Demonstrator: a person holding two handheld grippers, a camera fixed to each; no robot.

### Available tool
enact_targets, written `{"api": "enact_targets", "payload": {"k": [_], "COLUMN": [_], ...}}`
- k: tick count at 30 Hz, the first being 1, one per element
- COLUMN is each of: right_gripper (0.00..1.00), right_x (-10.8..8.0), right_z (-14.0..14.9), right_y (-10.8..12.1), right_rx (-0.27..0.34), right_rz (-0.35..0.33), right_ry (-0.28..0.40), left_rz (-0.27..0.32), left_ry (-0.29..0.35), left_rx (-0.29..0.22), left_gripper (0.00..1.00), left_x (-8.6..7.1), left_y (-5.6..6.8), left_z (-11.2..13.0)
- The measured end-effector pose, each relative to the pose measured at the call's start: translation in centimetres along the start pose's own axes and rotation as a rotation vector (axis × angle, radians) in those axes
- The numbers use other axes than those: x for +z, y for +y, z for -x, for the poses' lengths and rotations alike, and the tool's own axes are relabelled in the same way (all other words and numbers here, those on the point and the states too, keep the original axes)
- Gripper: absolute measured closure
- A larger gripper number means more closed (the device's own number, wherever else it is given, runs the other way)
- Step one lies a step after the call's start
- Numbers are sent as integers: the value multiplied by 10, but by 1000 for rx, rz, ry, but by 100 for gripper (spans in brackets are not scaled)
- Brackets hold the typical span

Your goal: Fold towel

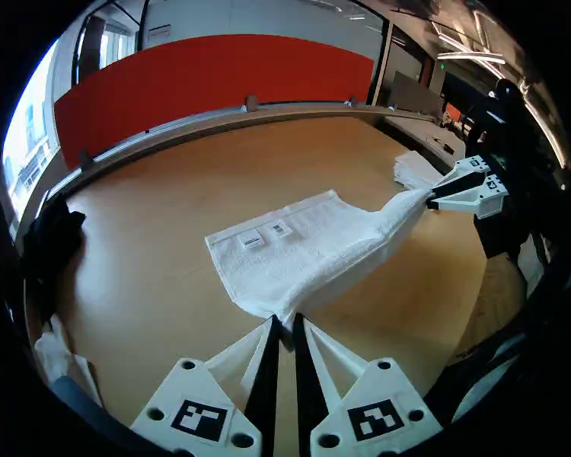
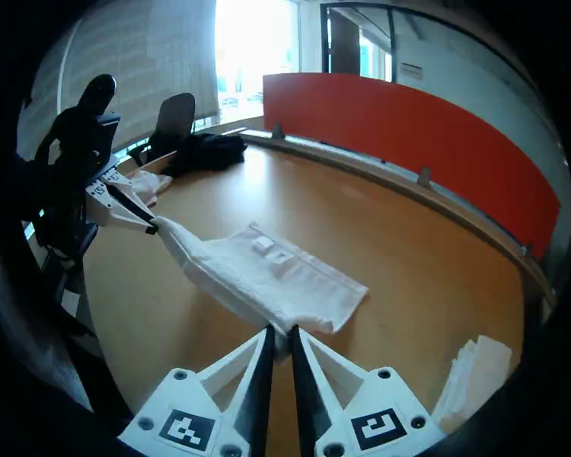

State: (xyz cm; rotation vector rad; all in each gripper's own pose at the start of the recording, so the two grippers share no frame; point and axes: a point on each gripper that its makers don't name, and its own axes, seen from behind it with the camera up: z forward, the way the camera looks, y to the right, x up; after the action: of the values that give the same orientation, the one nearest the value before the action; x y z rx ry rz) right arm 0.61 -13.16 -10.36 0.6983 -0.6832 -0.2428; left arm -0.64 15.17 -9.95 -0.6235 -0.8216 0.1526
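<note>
A white towel (image 1: 301,244) is spread near the middle of the desk (image 1: 171,183), with 2 labels (image 1: 263,234) facing up on its flat part.

In the left gripper view, the left hand-held gripper (image 1: 284,326) is seen at 6 o'clock. Its fingers are drawn almost together and a corner of the towel is pinched between them. The neighbouring corner is pulled out towards 3 o'clock, where it is nipped between the closed tips of the right hand-held gripper (image 1: 436,199).

In the right gripper view, the same hold is confirmed at 6 o'clock, and the left hand-held gripper is seen at 9 o'clock with its corner drawn to a point.

The edge between the 2 corners is raised off the desk and slightly stretched, while the far part of the towel is left lying flat.

The task is judged to be at an early stage. The grasp on 1 edge is made and the edge is lifted, but no fold can be seen laid down yet. Whether the cloth is already doubled cannot be told.

The held edge is yet to be carried over to the far edge, laid down and released, and further folds are probably needed. A stack of folded towels (image 1: 415,169) is seen at 2 o'clock, where the finished towel may be meant to be placed.
</note>
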Motion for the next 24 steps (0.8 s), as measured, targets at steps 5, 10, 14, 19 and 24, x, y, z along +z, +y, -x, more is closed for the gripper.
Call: {"api": "enact_targets", "payload": {"k": [5, 10, 14, 19, 24], "right_gripper": [85, 85, 85, 85, 85], "right_x": [-7, -15, -21, -26, -31], "right_z": [-4, -10, -13, -14, -15], "right_y": [0, -1, -1, -3, -4], "right_rx": [-4, -13, -19, -21, -23], "right_rz": [2, 2, 1, -5, -9], "right_ry": [5, 11, 14, 13, 12], "left_rz": [9, 18, 23, 29, 41], "left_ry": [7, 9, 8, 2, -4], "left_rx": [-8, -19, -22, -12, -9], "left_gripper": [88, 88, 88, 88, 88], "left_x": [-8, -16, -21, -27, -33], "left_y": [5, 8, 10, 14, 18], "left_z": [-7, -12, -14, -14, -14]}}
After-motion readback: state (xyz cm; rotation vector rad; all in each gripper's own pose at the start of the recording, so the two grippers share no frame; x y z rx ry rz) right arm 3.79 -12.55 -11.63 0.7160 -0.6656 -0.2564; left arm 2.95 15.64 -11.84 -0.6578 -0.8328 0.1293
